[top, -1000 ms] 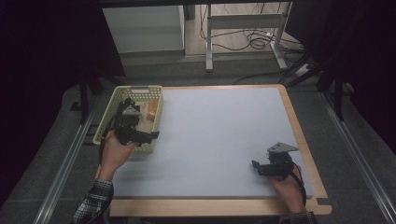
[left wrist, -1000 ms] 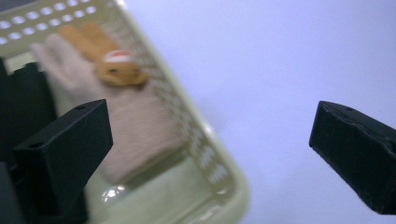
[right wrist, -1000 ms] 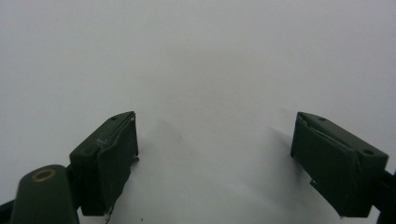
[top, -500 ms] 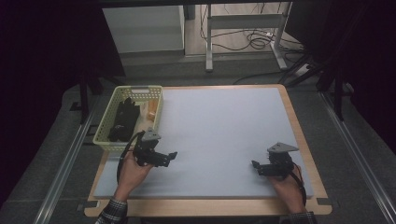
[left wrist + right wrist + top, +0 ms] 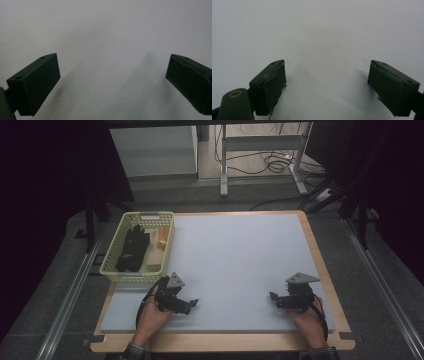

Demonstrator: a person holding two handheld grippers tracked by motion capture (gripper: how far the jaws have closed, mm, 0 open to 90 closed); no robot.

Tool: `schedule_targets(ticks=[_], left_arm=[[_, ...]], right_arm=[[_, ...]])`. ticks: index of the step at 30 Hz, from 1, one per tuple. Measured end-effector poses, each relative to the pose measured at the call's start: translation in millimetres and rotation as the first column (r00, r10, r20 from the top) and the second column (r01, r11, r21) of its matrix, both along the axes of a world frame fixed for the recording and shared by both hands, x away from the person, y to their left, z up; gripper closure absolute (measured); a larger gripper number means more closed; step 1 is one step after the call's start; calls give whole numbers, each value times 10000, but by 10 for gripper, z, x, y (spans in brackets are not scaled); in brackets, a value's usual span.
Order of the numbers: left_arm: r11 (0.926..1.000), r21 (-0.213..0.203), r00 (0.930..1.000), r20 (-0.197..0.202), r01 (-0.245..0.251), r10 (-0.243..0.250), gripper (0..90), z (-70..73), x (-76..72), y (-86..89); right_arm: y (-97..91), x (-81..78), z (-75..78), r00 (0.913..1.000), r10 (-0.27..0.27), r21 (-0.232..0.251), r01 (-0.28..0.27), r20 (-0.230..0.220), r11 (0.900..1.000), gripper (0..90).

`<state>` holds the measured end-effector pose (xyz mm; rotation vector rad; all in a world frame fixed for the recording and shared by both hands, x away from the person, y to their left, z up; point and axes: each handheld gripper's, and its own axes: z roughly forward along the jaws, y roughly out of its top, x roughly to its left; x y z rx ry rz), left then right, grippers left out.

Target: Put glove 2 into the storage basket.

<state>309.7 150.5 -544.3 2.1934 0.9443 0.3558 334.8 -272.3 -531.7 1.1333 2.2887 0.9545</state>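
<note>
High view, basket (image 5: 113, 265) beyond left claw (image 5: 192, 304)

We see the yellow basket (image 5: 116, 268) at the tabletop's (image 5: 240, 255) far left corner, upright, its long side along the left edge. Inside lie a black bundle (image 5: 132, 248) on the left and an orange piece (image 5: 162, 239) beside a pale block (image 5: 154, 261) on the right.

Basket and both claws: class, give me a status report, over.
Left claw open, empty, on the mat. Right claw open, empty, near the mat's right edge. Basket at far left, black items and tan pieces inside. Nothing between claws and basket.
</note>
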Motion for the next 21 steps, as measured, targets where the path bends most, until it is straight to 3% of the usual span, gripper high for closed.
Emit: schedule_targets(ticks=[6,21], left_arm=[[10000,56,9997,-233,26,-24,0,-57,5,-26],[10000,29,9999,-162,18,-18,0,-65,-1,-25]], right_arm=[[0,0,0,10000,3,0,-3,1,10000,145],[-1,0,-1,10000,26,19,-26,-12,10000,145]])
